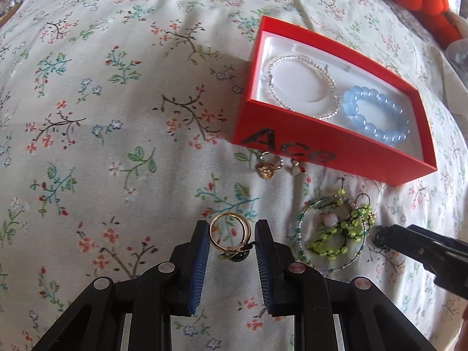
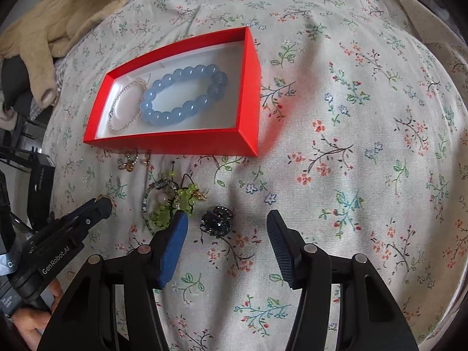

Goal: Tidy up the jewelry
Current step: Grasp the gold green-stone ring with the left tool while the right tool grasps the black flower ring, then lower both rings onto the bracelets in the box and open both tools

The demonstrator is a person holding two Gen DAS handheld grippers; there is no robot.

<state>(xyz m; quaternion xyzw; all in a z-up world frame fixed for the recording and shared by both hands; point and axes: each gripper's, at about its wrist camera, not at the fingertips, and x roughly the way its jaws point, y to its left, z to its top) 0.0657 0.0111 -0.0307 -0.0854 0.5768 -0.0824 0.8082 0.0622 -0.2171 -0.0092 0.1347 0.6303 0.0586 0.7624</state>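
A bed covered in a soft cream sheet [image 1: 122,93] printed with small sprigs of flowers carries everything here. The left gripper [image 1: 232,234] has its ribbed blue pads on either side of a gold ring [image 1: 231,238] with a dark green round stone; the band stands upright between the pads, which sit just beside it, though whether they are actually pressing it I cannot tell. The right gripper [image 2: 228,228] is spread wide, holding nothing, poised over a dark, glittery blue-black brooch-like piece [image 2: 216,221] lying on the sheet between its fingers. Just beside that lies a tangle of wire hoops strung with glossy lime-green beads and one pale pink bead [image 1: 336,231]. Farther back, a shallow rectangular red cardboard box [image 1: 330,149], with black lettering on its near wall and a smooth white lining, holds two bracelets side by side: a thin, sparkling silver chain bracelet [image 1: 304,86] and a chunky one of translucent pale blue round beads [image 1: 377,111], the two touching. Against the near wall of the box rest a small gold heart-shaped charm [image 1: 267,166] and a tiny white and red charm [image 1: 297,168]. At the far edge of the bed a beige knitted garment [image 2: 61,17] lies crumpled, and an orange plush toy [image 1: 424,3] sits off in a far corner.
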